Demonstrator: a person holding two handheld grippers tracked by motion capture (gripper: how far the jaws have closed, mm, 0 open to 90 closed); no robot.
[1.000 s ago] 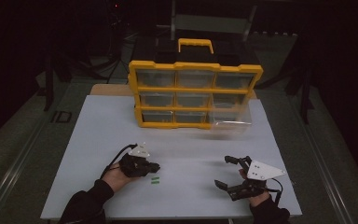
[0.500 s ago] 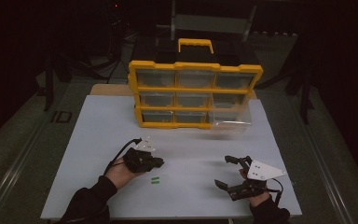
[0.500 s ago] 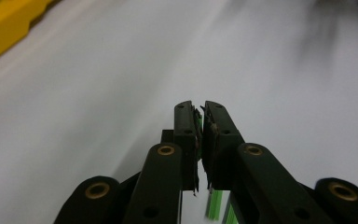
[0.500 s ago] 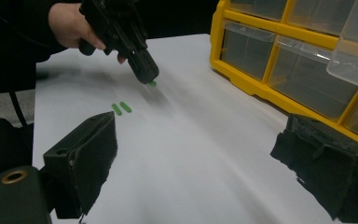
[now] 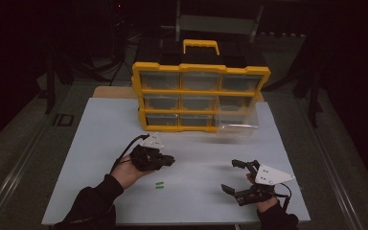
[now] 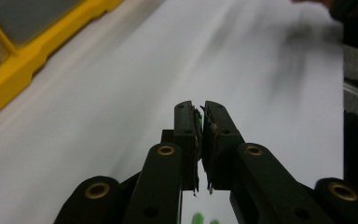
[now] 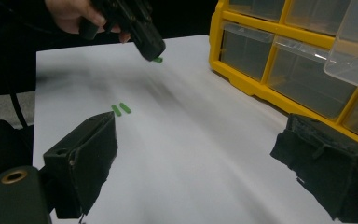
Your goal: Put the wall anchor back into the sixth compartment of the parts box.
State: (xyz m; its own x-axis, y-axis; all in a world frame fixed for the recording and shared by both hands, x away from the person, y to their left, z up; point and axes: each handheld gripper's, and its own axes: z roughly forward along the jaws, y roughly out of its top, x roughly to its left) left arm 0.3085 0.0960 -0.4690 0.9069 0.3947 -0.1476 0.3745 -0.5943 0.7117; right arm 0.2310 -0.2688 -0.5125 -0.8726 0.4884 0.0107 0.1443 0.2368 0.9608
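My left gripper [image 5: 169,161] hangs above the white board, shut on a small green peg [image 6: 198,122]. That peg sticks out of its tip as a green stub [image 7: 157,59] in the right gripper view, where the left gripper [image 7: 150,48] is held by a hand. Two more green pegs [image 5: 159,185] lie side by side on the board below it, also visible as green pegs [image 7: 120,109] from the right. My right gripper [image 5: 230,175] rests near the front right of the board. Its jaws stand wide apart, and the right gripper [image 7: 200,158] has nothing between them.
A yellow drawer organizer [image 5: 201,90] with clear drawers stands upright at the back of the white board [image 5: 100,129]. One clear drawer [image 5: 237,125] is pulled out at its lower right. The organizer's frame [image 7: 256,86] is close on the right gripper's far side.
My left gripper has lifted off the board and drifted slightly toward the organizer, carrying the green peg. The right gripper has stayed put.
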